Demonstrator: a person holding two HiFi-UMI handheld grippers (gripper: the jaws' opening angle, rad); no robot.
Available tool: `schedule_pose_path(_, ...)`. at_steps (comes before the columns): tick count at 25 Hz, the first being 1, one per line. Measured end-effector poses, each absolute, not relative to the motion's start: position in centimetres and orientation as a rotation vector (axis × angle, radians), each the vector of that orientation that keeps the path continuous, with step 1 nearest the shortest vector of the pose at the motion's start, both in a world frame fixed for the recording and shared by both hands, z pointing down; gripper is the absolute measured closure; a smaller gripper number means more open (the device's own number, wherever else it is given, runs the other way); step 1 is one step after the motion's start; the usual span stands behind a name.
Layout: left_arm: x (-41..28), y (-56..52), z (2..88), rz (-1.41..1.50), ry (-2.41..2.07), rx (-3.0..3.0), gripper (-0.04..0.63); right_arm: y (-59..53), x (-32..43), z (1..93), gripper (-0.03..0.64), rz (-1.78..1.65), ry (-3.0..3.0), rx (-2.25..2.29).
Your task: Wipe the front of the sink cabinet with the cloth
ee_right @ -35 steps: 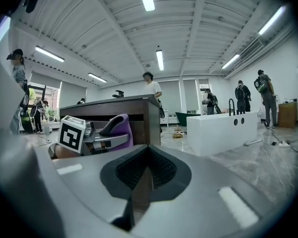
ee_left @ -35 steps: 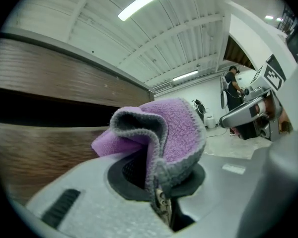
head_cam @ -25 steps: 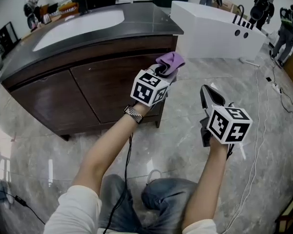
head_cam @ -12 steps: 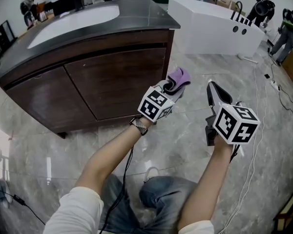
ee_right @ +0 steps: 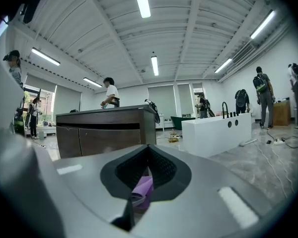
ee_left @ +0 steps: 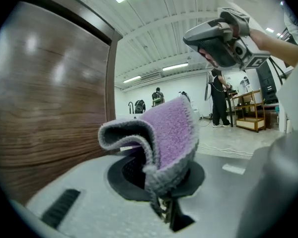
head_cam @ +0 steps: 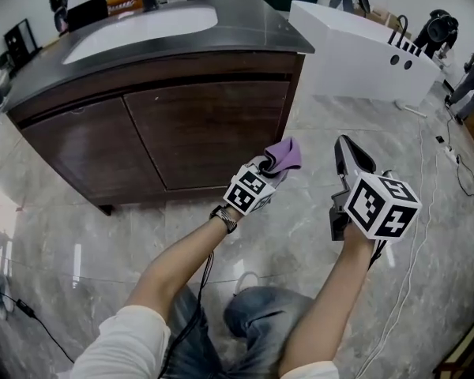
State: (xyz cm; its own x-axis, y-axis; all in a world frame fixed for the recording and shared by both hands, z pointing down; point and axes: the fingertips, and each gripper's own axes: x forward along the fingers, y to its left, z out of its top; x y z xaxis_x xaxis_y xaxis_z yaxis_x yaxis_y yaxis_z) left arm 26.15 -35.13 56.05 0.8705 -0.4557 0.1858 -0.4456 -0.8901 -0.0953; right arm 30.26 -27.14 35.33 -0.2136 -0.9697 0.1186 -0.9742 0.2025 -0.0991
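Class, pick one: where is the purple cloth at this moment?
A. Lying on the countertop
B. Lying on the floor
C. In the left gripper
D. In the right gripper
C: the left gripper is shut on the cloth, whose free end curls up above its jaws.

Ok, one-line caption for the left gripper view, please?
The left tongs pinch a purple cloth beside the wooden cabinet front, with the right gripper raised nearby.
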Motion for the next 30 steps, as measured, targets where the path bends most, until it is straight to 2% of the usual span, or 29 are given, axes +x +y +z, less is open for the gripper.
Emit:
schedule_pose_path(17, 16.0, -38.5, 55.3, -0.234, 1.082, -2.946, 0.548, -31.1, 20.5, 35.7, 0.609, 0.206, -2.547, 1.713)
schedule_pose_path(30, 3.6, -39.9, 53.0, -0.232, 1.388, -2.788, 0.548, -31.9, 9.8, 37.3, 0.609, -0.064, -2.632, 1.287)
